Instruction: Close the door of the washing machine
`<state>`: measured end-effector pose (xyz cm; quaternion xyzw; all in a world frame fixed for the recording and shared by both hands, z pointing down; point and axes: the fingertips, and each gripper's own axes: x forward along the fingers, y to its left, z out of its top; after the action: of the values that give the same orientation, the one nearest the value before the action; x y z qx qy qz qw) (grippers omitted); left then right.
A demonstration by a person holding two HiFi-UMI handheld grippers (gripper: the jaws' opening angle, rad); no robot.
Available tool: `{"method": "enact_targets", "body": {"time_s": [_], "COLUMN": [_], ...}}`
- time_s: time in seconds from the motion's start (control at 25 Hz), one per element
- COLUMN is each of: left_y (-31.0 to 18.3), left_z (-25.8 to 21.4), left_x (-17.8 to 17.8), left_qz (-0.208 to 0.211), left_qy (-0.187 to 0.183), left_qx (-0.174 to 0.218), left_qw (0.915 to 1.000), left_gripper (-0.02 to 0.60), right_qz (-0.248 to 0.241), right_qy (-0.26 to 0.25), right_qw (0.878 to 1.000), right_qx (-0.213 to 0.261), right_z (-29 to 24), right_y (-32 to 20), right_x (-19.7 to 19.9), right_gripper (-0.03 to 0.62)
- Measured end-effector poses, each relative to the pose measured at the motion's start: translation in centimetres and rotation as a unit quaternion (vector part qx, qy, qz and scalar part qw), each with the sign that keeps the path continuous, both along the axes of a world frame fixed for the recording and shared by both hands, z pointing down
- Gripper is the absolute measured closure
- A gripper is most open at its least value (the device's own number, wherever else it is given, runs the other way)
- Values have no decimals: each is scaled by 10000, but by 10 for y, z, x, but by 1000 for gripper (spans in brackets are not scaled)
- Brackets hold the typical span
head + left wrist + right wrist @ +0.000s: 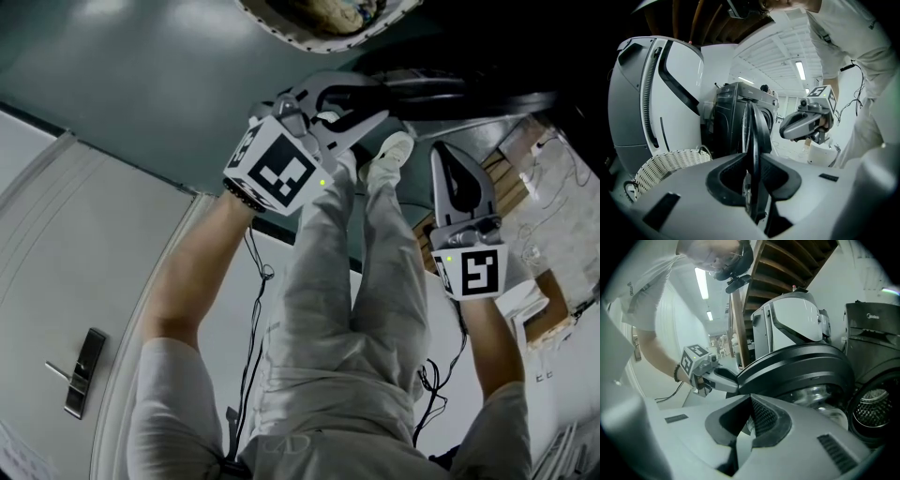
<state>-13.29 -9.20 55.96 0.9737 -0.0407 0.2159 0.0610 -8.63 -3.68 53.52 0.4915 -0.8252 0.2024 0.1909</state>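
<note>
The washing machine (733, 112) is dark, and its round black door (801, 369) with a glass bowl stands swung open. In the left gripper view the door (752, 124) shows edge-on, with my left gripper (752, 178) shut on its rim. The right gripper view shows the left gripper (733, 383) clamped on the door's left edge. My right gripper (749, 420) is shut and empty, close in front of the door's face. In the head view the left gripper (370, 98) reaches the dark door above the person's legs, and the right gripper (445, 155) is beside it.
The drum opening (874, 413) lies at the right. A tall white machine (656, 93) stands left of the washer, with a white wicker basket (670, 164) in front of it. A white room door with a handle (80, 370) is at lower left. Clutter and cables (534, 187) lie right.
</note>
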Motion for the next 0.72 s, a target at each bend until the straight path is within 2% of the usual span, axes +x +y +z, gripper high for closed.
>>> {"method": "enact_targets", "body": {"time_s": [0.36, 0.72], "left_y": [51, 100], "left_z": [-3, 5], "left_x": [15, 38], "left_qz": [-600, -1174], "left_qy": [-30, -434], "left_qx": [-115, -322], "left_qw": [9981, 9916], "left_gripper": [502, 499], "right_qz": [548, 802], "right_qy": [-30, 172], "right_qw": [9985, 9961], "right_qx": [-78, -328], "right_z": [1, 9], "right_y": [34, 84], "right_x": [21, 51], "right_gripper": [583, 583]}}
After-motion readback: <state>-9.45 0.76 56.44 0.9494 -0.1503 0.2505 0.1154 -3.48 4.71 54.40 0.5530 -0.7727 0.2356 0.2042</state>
